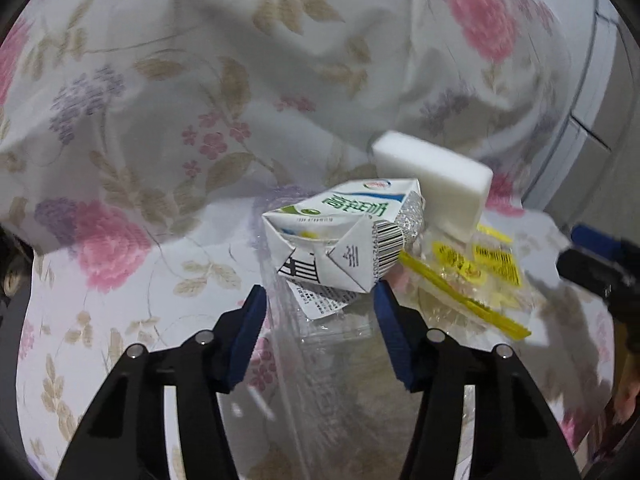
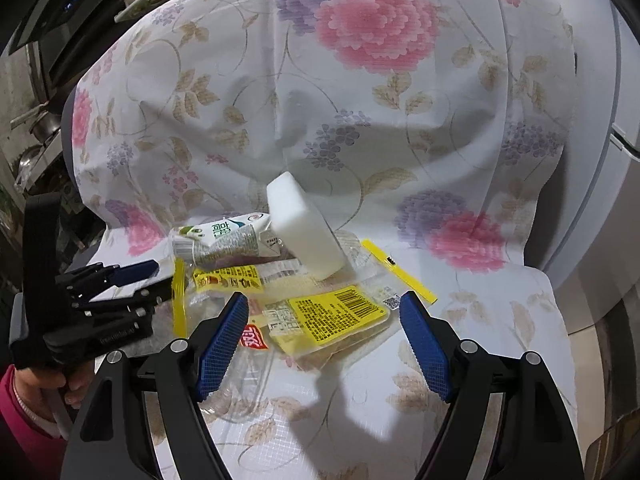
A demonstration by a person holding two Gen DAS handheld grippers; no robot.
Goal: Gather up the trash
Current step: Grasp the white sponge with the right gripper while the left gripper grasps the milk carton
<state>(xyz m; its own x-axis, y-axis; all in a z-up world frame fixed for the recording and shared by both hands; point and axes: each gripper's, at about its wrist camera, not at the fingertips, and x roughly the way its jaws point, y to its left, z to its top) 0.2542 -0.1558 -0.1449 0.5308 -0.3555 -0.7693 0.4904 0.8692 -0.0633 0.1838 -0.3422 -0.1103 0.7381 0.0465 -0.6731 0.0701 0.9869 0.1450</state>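
Left gripper [image 1: 320, 300] with jaws apart around the crushed carton [image 1: 344, 236], not clearly pinching, atop wrappers [image 2: 320, 312] on the floral cloth [image 2: 500, 320]. Light, dented, likely slick: take its folded end. Right gripper [image 2: 324, 336] hangs open.

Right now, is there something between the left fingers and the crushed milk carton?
No solid thing blocks it. The left gripper has its fingers on both sides of the near end of the milk carton. Only clear plastic wrapping lies under and between them. The white foam block stands behind the carton.
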